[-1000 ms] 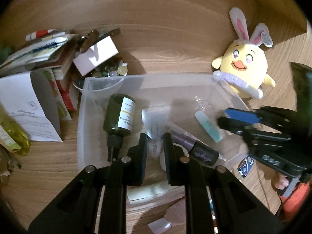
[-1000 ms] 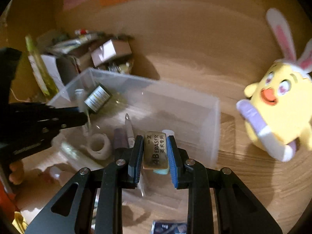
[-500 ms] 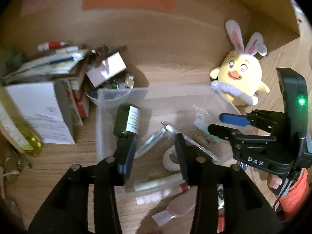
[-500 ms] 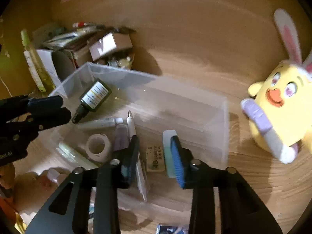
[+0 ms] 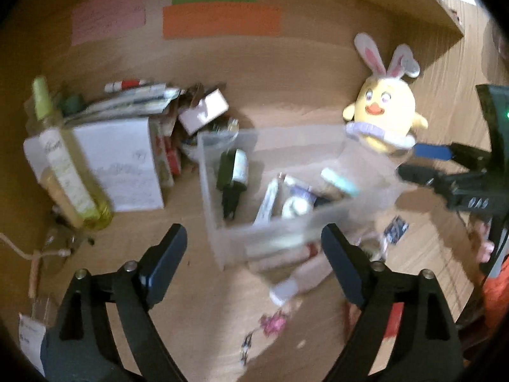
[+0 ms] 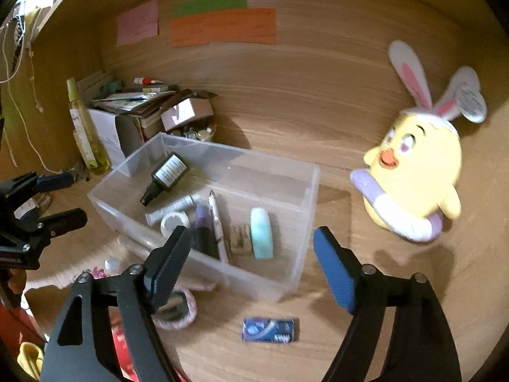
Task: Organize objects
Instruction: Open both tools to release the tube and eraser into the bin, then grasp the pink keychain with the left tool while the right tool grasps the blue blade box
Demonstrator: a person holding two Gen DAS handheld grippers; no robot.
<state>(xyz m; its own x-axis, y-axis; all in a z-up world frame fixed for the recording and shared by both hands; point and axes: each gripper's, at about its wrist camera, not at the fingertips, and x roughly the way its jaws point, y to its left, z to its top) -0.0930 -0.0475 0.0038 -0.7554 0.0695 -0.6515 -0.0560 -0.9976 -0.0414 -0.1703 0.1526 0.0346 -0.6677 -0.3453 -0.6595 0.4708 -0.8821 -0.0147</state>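
A clear plastic bin (image 6: 305, 197) (image 5: 210, 210) stands on the wooden desk. In it lie a dark dropper bottle (image 6: 167, 173) (image 5: 233, 175), a white tube (image 6: 173, 207), a tape roll (image 6: 171, 221), a purple tube (image 6: 203, 232), a pen (image 6: 218, 222), a small eraser (image 6: 240, 238) and a mint bar (image 6: 261, 232). My right gripper (image 6: 251, 264) is open and empty, above the bin's near wall. My left gripper (image 5: 253, 261) is open and empty, back from the bin's near side; it also shows in the right wrist view (image 6: 60, 197).
A yellow bunny plush (image 6: 416, 172) (image 5: 381, 117) sits right of the bin. A blue packet (image 6: 270, 329), a small mirror (image 6: 173, 310) and loose items lie in front. A yellow bottle (image 5: 68, 172), a white box (image 5: 127, 162) and stacked papers (image 6: 136, 98) crowd the left.
Both grippers opened wide and pulled back and up from the bin. The eraser left the right gripper and now lies in the bin; the left gripper let go of the white tube.
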